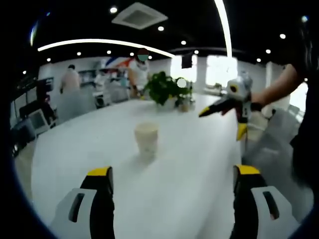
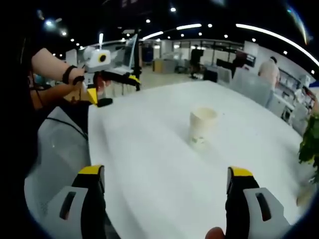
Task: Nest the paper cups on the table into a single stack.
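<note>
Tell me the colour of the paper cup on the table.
Off-white, cream-toned paper cup on the white table; clearest in the right gripper view.

A white table (image 1: 199,164) is seen. One paper cup (image 1: 146,140) stands upright on it, near mid-surface. Well beyond the cup, a potted plant (image 1: 167,89) is set on the table's far end.

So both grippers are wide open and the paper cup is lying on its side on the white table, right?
Not quite: the paper cup stands upright on the white table, as the left gripper view shows. Both the left gripper and right gripper are indeed wide open.
</note>
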